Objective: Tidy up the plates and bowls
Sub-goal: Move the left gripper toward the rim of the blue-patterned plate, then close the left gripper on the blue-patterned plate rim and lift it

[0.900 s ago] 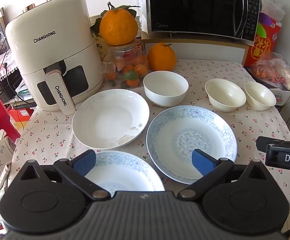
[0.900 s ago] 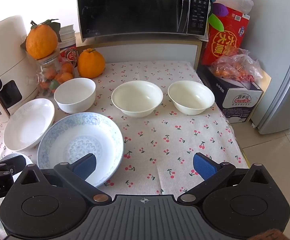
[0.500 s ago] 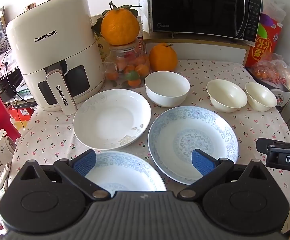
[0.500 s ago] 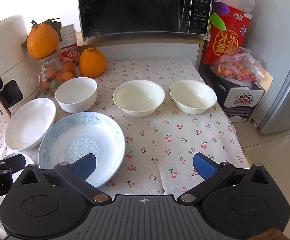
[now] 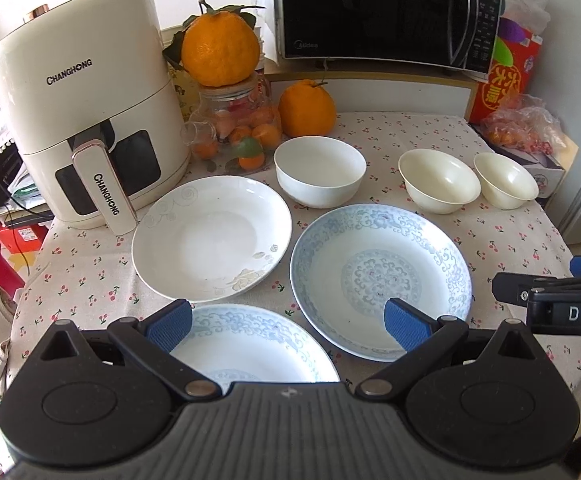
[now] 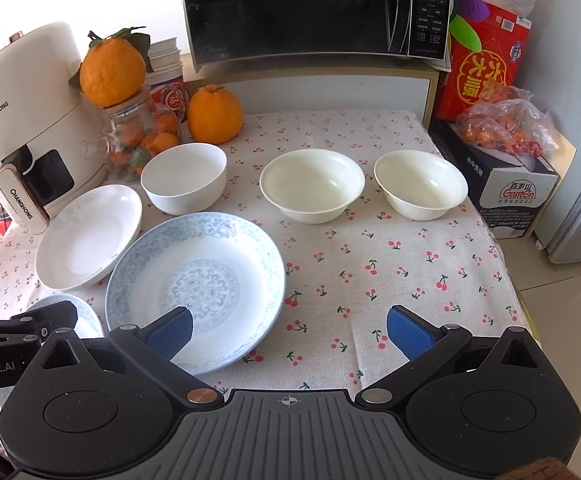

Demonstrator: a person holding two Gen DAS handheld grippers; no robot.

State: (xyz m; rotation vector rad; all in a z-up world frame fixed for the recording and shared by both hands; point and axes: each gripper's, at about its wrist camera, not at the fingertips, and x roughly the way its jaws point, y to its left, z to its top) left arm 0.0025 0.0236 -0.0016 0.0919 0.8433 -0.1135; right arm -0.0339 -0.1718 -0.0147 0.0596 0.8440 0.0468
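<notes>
Three round porcelain plates [image 5: 380, 280] and three white bowls [image 5: 319, 177] sit upright and empty on the cherry-print tablecloth [image 6: 390, 280]; left gripper [image 5: 288, 322] and right gripper [image 6: 289, 330] hover, jaws apart.

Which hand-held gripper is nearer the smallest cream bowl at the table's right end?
Right. The right hand-held gripper hovers short of the smallest cream bowl; the left hand-held gripper sits farther left, over the plates.

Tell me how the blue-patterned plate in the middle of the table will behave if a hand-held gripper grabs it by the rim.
The blue-patterned plate looks like glazed ceramic, so probably stiff, fairly heavy and breakable. Its glossy surface may slip between the pads. Held by one edge of its wide, shallow rim, it would likely droop downward.
</notes>
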